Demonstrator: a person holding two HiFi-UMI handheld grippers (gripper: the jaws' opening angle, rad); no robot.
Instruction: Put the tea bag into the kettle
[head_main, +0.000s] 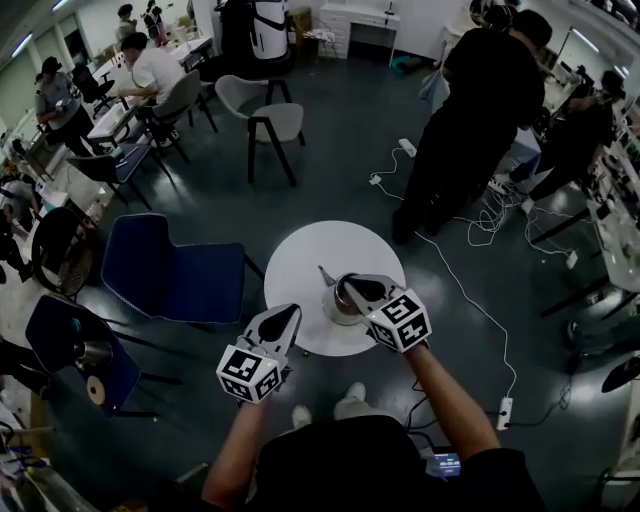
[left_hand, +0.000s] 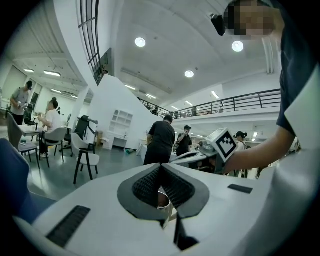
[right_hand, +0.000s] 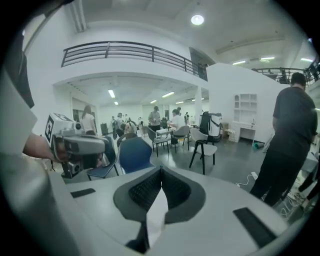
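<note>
Right tongs (right_hand: 161, 169) are closed on the tea bag (right_hand: 157, 215), which is thin white paper, flat and limp, pinched between ribbed black pads. In the head view the right tongs (head_main: 352, 287) sit over the kettle (head_main: 340, 305), a rounded, shiny steel pot with a slim pointed spout, on the round white desk (head_main: 300, 255). Left tongs (left_hand: 161, 169) are closed on a small shiny metal piece (left_hand: 162, 199), possibly the lid; unsure.

Risks: on release the light bag may cling to a pad or catch the rim and fall outside. The smooth kettle is not braced and may slide if knocked.
</note>
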